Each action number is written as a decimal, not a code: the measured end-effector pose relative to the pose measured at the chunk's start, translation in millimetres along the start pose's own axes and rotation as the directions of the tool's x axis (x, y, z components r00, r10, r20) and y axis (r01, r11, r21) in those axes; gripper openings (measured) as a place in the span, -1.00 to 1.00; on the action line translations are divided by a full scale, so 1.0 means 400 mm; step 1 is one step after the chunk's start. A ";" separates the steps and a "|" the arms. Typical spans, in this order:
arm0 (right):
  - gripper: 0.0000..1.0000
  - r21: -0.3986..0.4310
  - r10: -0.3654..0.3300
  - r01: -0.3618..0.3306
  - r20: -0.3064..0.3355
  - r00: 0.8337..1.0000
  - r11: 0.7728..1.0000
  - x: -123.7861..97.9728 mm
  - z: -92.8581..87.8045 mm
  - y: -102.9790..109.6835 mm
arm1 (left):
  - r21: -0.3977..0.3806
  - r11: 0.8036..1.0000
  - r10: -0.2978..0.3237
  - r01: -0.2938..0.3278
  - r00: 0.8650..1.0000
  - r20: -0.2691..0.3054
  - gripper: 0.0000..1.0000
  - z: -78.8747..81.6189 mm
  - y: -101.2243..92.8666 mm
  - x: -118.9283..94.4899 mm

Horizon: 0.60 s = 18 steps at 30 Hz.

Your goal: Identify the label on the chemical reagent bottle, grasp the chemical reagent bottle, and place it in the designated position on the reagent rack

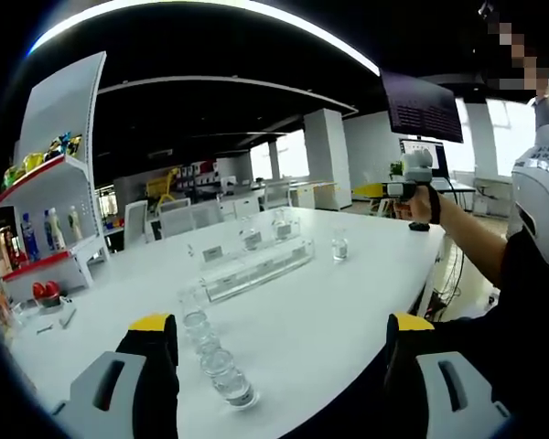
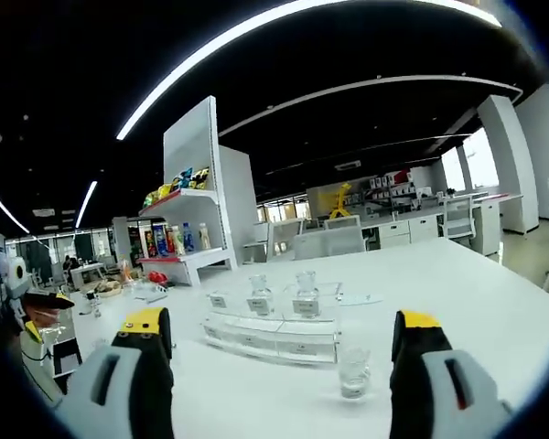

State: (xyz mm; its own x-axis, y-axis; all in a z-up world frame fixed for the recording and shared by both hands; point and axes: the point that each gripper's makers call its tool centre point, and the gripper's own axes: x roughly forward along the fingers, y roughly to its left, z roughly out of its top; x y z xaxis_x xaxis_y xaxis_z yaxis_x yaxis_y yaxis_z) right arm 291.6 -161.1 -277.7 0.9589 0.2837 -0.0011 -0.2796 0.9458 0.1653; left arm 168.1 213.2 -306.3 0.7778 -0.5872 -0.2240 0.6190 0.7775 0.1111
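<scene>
So both tools are up in the air over the white worktop (image 1: 348, 311), neither one carrying anything. The left tool (image 1: 279, 366) has its jaws spread wide with nothing between them, and the right tool (image 2: 279, 366) is spread and empty too. You can also spot the right one held up in the person's hand (image 1: 421, 206) out past the worktop's far right edge.

Bottles: there's a row of small clear glass reagent bottles (image 1: 221, 370) close to the near edge, lined up right in front of the left tool. One more lone bottle (image 2: 353, 370) sits just in front of the clear acrylic reagent rack (image 2: 274, 334), which is roughly mid-worktop. The rack already has two bottles (image 2: 260, 297) standing on its upper tier with little label cards beside them. I can't read any label from here, too small.

What I'd worry about: everything is clear glass on white, so it's easy to misjudge where a bottle's edge is and clip a neighbour, since that near row stands almost touching. Knock one and the rest probably go down too. Also, grabbing before getting close enough to read the label could mean the wrong slot. And the rack looks light, so bumping it while placing could shift it or topple what's on it.
</scene>
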 end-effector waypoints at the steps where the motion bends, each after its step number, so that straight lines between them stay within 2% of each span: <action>1: 0.94 0.002 -0.001 0.000 0.002 1.000 1.000 -0.011 0.001 0.000 | 0.001 1.000 0.000 0.000 1.000 0.001 0.87 0.000 -0.001 0.000; 9: 0.94 -0.006 -0.020 0.020 0.012 1.000 1.000 -0.077 -0.004 -0.003 | 0.009 1.000 0.002 -0.002 1.000 0.001 0.87 0.003 -0.006 -0.006; 13: 0.94 0.036 0.013 -0.013 0.004 1.000 0.999 -0.099 -0.014 0.010 | 0.011 1.000 0.005 -0.005 1.000 0.004 0.87 0.005 -0.006 -0.009; 18: 0.94 0.051 -0.009 0.008 0.016 1.000 0.999 -0.123 -0.012 -0.005 | 0.014 1.000 0.003 -0.003 1.000 0.001 0.87 0.005 -0.009 -0.008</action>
State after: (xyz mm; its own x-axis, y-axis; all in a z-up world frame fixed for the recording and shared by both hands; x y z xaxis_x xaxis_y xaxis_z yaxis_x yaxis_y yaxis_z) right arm 244.8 -176.2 -282.6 0.9619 0.2729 0.0130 -0.2693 0.9387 0.2151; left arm 163.6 211.8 -304.2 0.7801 -0.5849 -0.2222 0.6177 0.7763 0.1254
